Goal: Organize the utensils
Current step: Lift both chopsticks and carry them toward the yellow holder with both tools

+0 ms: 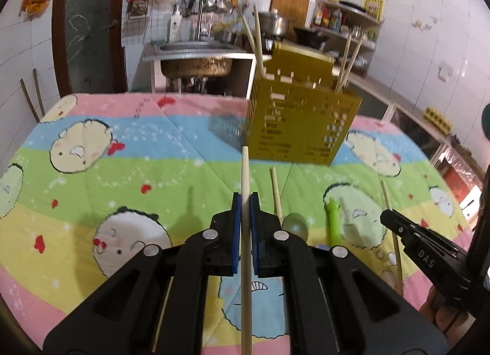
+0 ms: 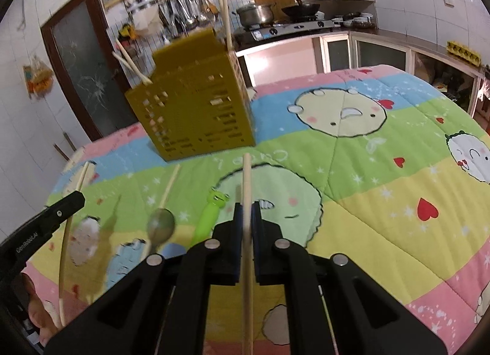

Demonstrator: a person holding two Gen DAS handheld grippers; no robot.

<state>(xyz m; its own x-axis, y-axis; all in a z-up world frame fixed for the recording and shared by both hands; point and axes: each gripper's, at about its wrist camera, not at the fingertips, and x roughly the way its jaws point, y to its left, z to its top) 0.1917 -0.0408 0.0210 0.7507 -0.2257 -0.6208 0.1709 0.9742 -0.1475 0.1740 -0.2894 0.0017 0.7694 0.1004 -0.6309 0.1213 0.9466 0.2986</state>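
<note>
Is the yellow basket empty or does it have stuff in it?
Not empty: chopsticks stick up out of the yellow basket.

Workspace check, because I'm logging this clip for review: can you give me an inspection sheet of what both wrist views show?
Surface: table under a pastel cartoon quilt.
Job's things: yellow slotted utensil holder standing on the quilt with chopsticks sticking out of it; loose chopstick, spoon and green frog-topped utensil lying in front of it.
Clutter: nothing seen.
Grippers: left gripper shut on a chopstick; right gripper shut on another chopstick. Both point toward the holder.
Cables: nothing seen.
Surroundings: kitchen with sink, hanging ladles, gas stove with pots, shelves, cracked glass door.
</note>
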